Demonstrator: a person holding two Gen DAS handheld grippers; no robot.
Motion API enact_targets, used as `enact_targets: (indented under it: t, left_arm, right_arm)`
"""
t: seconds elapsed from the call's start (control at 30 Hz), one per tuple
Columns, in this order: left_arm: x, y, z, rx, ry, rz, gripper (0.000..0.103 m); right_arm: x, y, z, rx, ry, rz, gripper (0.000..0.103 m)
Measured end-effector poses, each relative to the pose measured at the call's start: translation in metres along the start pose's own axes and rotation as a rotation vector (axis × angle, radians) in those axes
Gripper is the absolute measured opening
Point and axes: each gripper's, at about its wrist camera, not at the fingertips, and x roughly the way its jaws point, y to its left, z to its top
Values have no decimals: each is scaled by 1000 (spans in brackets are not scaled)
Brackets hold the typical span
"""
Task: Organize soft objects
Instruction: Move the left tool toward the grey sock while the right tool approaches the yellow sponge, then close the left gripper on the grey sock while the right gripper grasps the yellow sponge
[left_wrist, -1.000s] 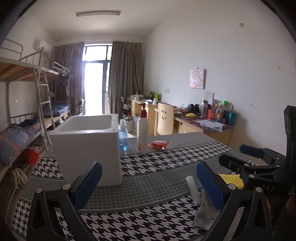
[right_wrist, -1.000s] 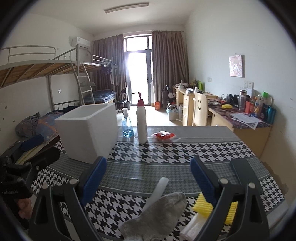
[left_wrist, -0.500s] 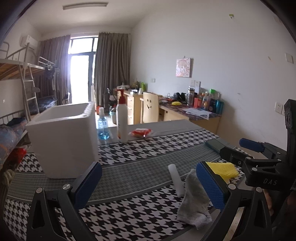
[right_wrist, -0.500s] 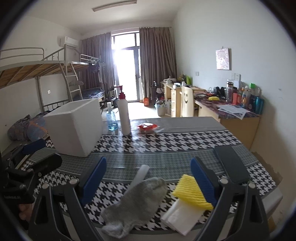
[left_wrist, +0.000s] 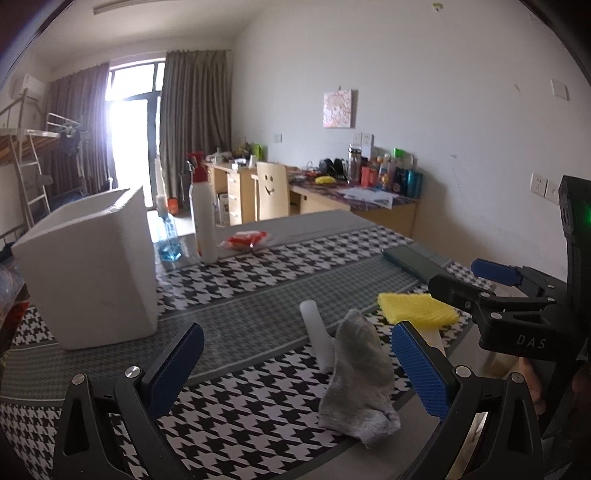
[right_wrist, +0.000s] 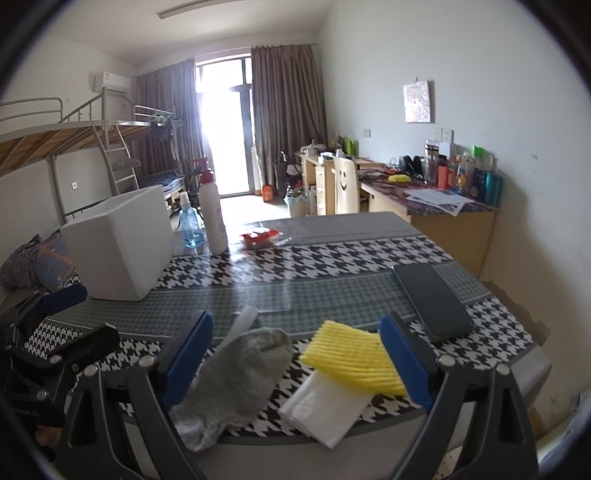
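**Soft things are not yet sorted**

Nothing seems put away so far. The grey sock (right_wrist: 236, 373), the yellow sponge (right_wrist: 351, 356), the white folded cloth (right_wrist: 325, 410) and a white tube (left_wrist: 316, 338) all lie at the near edge of the table (right_wrist: 332, 258), while the white box (right_wrist: 118, 243) stands well apart at the far left; its inside is not visible. The left gripper (left_wrist: 295, 369) and the right gripper (right_wrist: 295, 358) are both spread wide and hold nothing. All picking is left to do, I judge. The sock lies long, its toe toward the middle of the table and its cuff at the near edge, touching the tube.
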Motion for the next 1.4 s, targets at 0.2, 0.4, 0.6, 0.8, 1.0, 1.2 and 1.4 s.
enact_targets:
  t: [0.2, 0.4, 0.6, 0.8, 1.0, 1.2, 1.4]
  left_arm:
    - [8, -8, -2, 17, 32, -21, 102]
    - [23, -16, -10, 27, 89, -40, 102]
    - [34, -24, -18, 41, 137, -69, 102]
    - [48, -33, -25, 66, 197, -102, 96]
    - [61, -43, -35, 97, 271, -127, 79]
    - [70, -46, -44, 112, 318, -115, 61]
    - [71, -49, -48, 133, 324, -127, 41]
  right_arm:
    - [4, -9, -8, 20, 27, -18, 94]
    - [5, -16, -15, 27, 43, -32, 94]
    - [12, -26, -25, 44, 71, -47, 94]
    - [17, -35, -31, 50, 93, -66, 94]
    - [21, -43, -34, 71, 105, -67, 94]
    - [28, -48, -39, 74, 120, -75, 94]
    - [36, -50, -43, 71, 135, -58, 94]
